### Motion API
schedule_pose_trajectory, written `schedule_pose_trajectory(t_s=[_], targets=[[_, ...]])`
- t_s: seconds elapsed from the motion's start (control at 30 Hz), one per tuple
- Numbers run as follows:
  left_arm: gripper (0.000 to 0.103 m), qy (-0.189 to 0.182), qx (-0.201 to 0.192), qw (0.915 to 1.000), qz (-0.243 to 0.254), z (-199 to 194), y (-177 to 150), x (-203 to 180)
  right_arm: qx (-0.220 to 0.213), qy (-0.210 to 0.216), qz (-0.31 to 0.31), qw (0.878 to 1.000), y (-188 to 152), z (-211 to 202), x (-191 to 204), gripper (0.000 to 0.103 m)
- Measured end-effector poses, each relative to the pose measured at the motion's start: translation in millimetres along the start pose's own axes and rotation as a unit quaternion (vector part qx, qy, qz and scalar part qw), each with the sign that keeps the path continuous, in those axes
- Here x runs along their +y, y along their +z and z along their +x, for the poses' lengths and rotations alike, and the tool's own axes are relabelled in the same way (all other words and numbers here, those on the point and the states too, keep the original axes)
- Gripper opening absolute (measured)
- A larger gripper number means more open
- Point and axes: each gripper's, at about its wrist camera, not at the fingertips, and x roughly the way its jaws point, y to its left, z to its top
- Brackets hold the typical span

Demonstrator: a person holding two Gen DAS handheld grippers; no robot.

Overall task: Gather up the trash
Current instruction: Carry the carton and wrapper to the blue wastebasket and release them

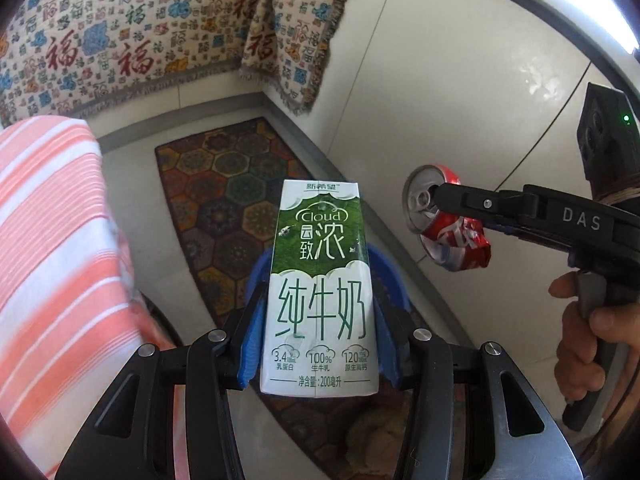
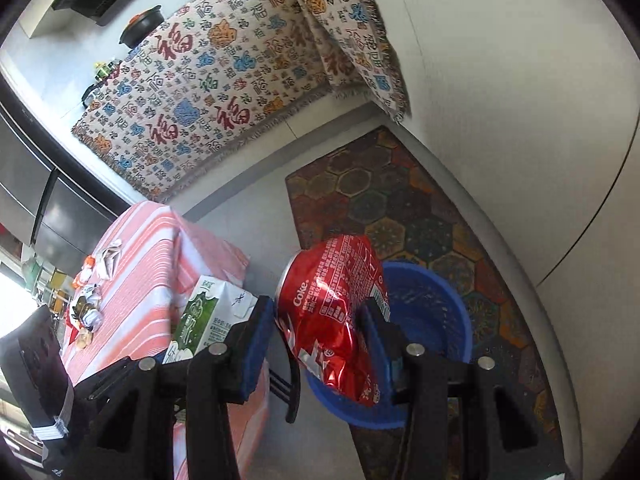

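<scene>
Left tool (image 1: pixel 320 320) clamps the carton (image 1: pixel 320 288), right tool (image 2: pixel 320 332) the crushed can (image 2: pixel 336 320); both hang above the blue basin (image 2: pixel 448 312), apparently for dropping in.

A blue basin (image 2: pixel 436 312) sits on a patterned rug (image 2: pixel 400 208) on the pale floor (image 2: pixel 256 200).
</scene>
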Motion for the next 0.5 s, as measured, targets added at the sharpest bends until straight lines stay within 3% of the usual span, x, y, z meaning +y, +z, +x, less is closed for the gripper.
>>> schedule_pose_trajectory(t_s=[0.43, 0.47, 0.5], targets=[[0.052, -0.008, 0.028, 0.9993, 0.025, 52.2, 0.7, -20.1, 0.013, 0.006, 0.045, 0.999, 7.8, 22.7, -42.6, 0.048], [0.056, -0.010, 0.030, 0.9992, 0.026, 57.0, 1.2, -20.4, 0.014, 0.009, 0.048, 0.999, 8.3, 24.8, -44.5, 0.052], [0.069, -0.010, 0.033, 0.9990, 0.027, 60.6, 1.2, -21.0, 0.014, 0.010, 0.050, 0.999, 8.9, 26.9, -46.2, 0.056]])
